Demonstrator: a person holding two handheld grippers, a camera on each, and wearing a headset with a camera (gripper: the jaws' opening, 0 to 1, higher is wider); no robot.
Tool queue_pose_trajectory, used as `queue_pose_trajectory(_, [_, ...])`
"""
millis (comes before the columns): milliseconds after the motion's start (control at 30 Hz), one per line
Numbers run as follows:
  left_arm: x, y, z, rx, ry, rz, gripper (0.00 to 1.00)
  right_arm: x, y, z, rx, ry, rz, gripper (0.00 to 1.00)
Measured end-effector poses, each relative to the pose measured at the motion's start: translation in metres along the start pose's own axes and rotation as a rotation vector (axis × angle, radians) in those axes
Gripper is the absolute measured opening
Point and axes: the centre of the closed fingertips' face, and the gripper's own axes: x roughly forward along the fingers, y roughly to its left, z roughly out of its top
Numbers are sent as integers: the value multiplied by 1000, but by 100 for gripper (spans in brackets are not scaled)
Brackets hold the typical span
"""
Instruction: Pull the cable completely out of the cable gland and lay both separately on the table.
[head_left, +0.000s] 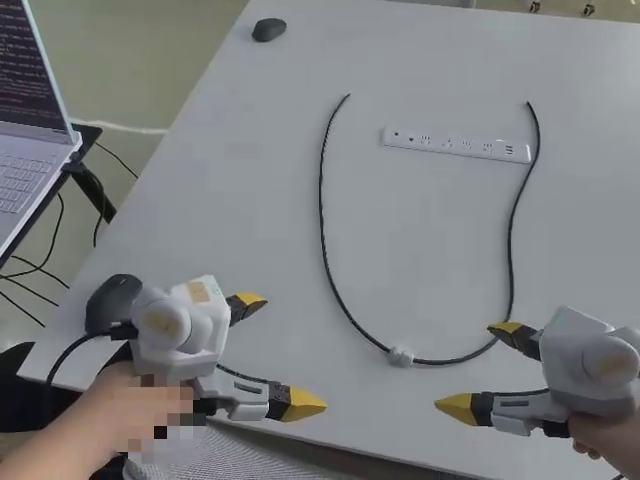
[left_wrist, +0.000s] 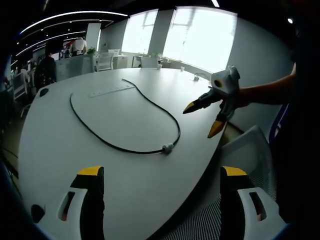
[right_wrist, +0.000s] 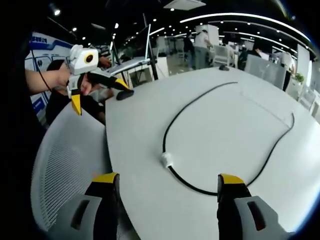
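Cable and gland on the tabletop, grippers at the ready: a black cable lies in a long U on a white tabletop, its two ends pointing away from the person and its bend toward the near edge. A small white gland sits on the cable at the bottom of that bend, with the cable running through it and out both sides. Both rest flat on the tabletop.

The left gripper hovers at the near edge, left of the gland. Its yellow-tipped fingers are spread wide and hold nothing. The right gripper hovers at the near edge, right of the gland, its fingers likewise spread wide and empty. One of its tips hangs near the cable's right run without clasping it. The gland lies between the two grippers, apart from both.

A white power strip lies across the open end of the U, between the two cable ends. A dark mouse sits near the far edge, well apart from the cable. An open laptop stands beside the tabletop's left side. A white mesh chair shows at the near edge in the gripper views, with an open-plan office and people beyond.
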Motion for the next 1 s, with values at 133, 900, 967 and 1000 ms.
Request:
queue_pose_trajectory(133, [2, -1, -2, 1, 8, -11, 96, 7, -2, -2, -24, 36, 17, 75])
queue_pose_trajectory(900, [11, -7, -3, 5, 30, -39, 96, 51, -2, 1, -127, 156, 111, 51])
queue_pose_trajectory(967, [10, -8, -5, 9, 40, -38, 96, 55, -1, 3, -132, 155, 115, 49])
queue_pose_trajectory(1000, [9, -8, -6, 8, 39, -39, 96, 56, 0, 3, -140, 161, 117, 49])
